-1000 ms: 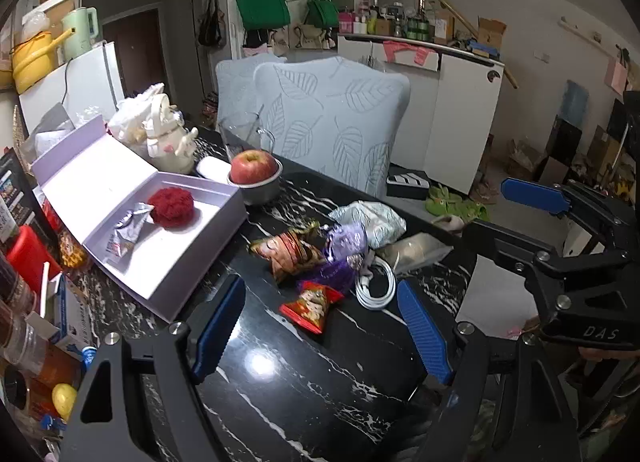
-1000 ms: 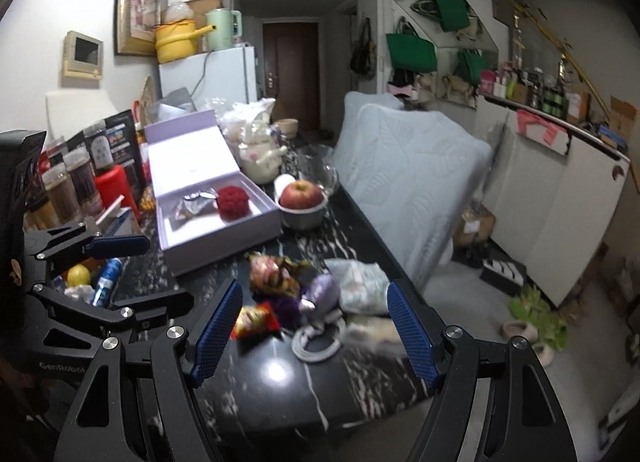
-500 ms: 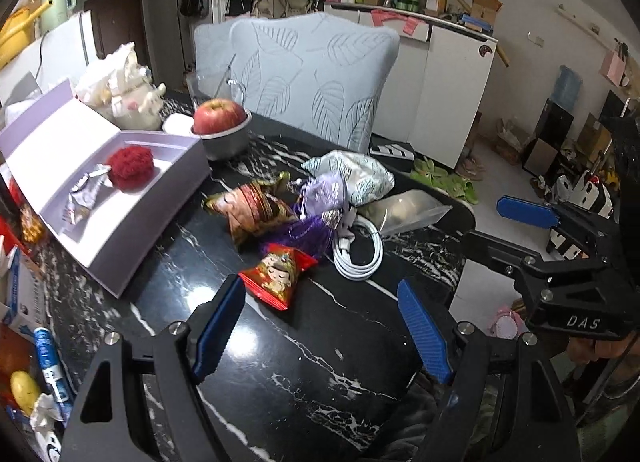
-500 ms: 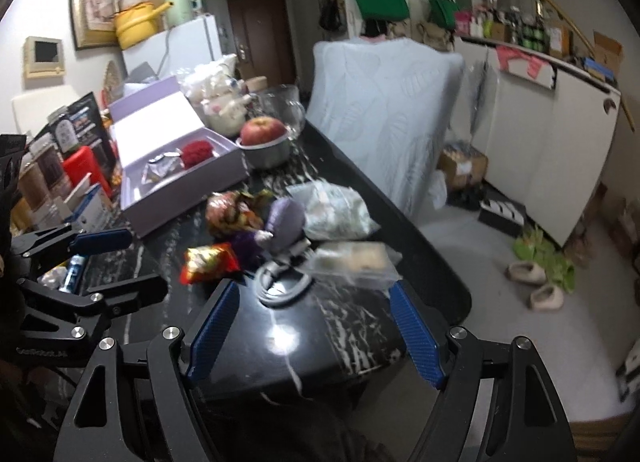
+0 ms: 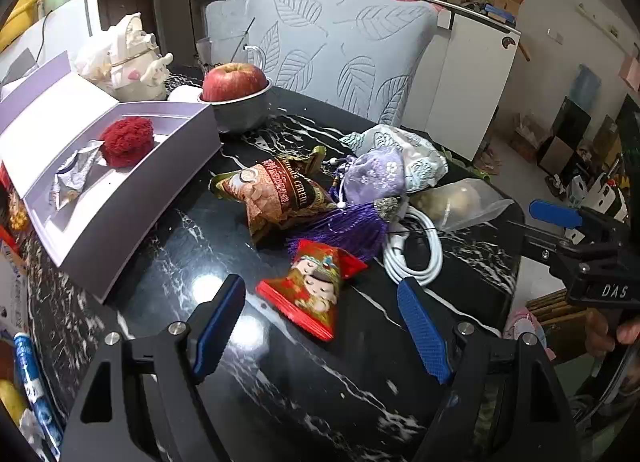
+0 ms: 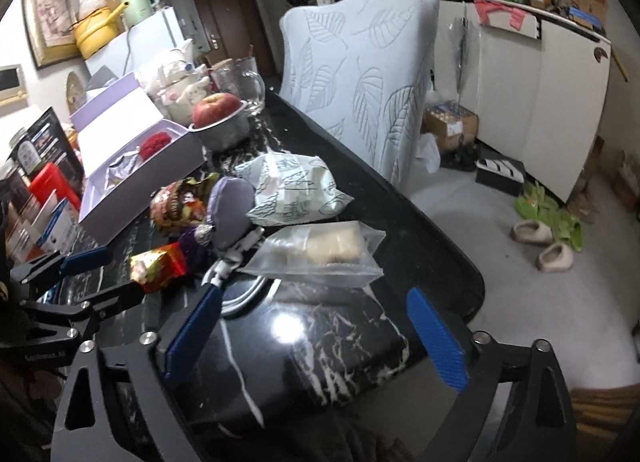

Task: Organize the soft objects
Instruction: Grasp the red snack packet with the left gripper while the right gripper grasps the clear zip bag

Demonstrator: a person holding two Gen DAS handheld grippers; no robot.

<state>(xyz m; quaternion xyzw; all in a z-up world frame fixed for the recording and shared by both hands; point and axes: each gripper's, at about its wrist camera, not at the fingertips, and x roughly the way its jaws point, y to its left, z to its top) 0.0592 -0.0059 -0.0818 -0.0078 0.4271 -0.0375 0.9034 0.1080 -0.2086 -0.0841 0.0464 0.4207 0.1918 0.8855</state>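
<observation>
A pile of soft things lies on the black marble table. It holds a red triangular sachet, a brown snack bag, a purple tasselled pouch, a white-green patterned pouch and a clear bag with something beige inside. My left gripper hovers open just in front of the red sachet, its pads not touching it. My right gripper hangs near the table's corner below the clear bag, its jaws opening with nothing between them. A lavender box holds a red knitted ball and a foil packet.
A coiled white cable lies in the pile. An apple in a metal bowl, a glass mug and a white ceramic figure stand behind. A leaf-patterned chair stands at the table's far side. Boxes and bottles crowd the left edge.
Both grippers have come down and closer to the pile, which now looks larger. The right gripper's fingers stand wider apart than before and it has tilted.
</observation>
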